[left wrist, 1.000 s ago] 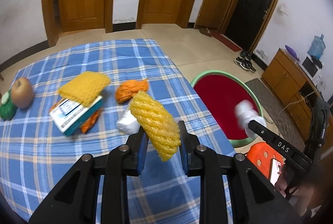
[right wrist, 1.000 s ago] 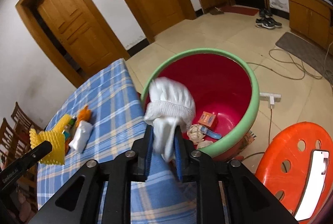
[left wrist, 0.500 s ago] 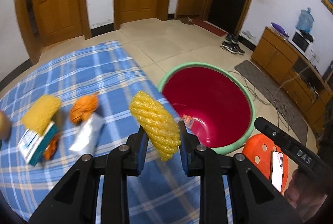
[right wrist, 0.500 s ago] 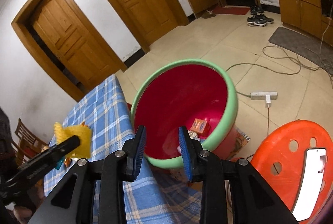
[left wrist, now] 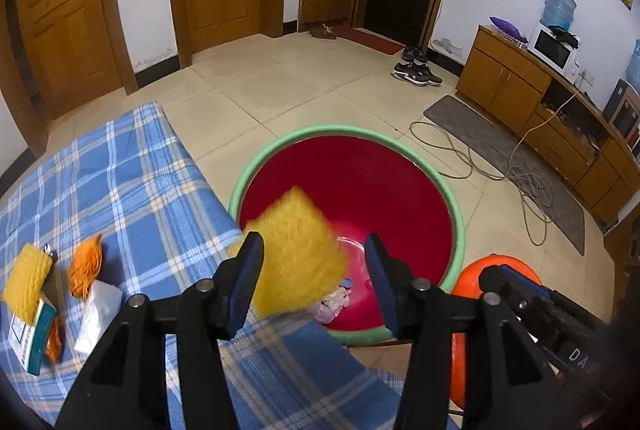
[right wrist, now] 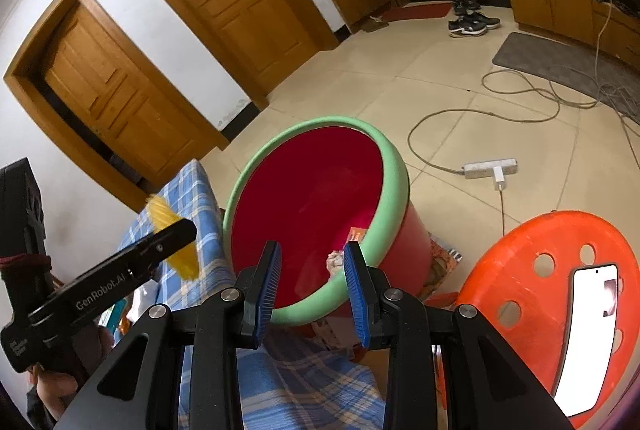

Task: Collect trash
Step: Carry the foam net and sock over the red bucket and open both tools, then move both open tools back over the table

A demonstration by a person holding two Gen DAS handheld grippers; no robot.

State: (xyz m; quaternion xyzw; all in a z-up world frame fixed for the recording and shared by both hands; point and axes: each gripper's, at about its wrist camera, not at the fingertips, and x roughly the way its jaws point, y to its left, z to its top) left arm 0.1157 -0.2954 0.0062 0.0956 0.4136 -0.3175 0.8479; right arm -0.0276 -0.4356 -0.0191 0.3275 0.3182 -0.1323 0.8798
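A: Foam net (left wrist: 296,254), yellow, sits between the jaws of the left gripper (left wrist: 314,280), which are opening now. It is blurred and looks loose: a clear gap shows beside the right pad, and whether the left pad touches it I cannot tell.

B: Where is it against the bin (left wrist: 348,198)?

A: Over the bin's near rim, on the side that meets the table (left wrist: 120,182). The mouth of the bin lies just beyond and below it, so my guess is that it falls inside, though close to that rim. Its long axis I cannot read through the blur.

B: And the right gripper (right wrist: 312,284)?

A: Narrowly parted with nothing between the pads. It points at the bin's near wall, beside the orange stool (right wrist: 560,290). The left one is the nearer to the net, plainly.

B: What is different from a second ago?

A: Then the left jaws pinched the net upright over the table, with the bin off to one side; now the bin lies straight ahead and the jaws stand much wider. The right gripper held a white glove over the bin then; the glove is gone from its pads, and I cannot pick it out among the scraps (left wrist: 334,304) on the bin's floor.

B: What is left on the table?

A: Away from the bin: a second yellow net (left wrist: 28,286) on a box (left wrist: 34,342), an orange scrap (left wrist: 86,266), and a white packet (left wrist: 98,314).
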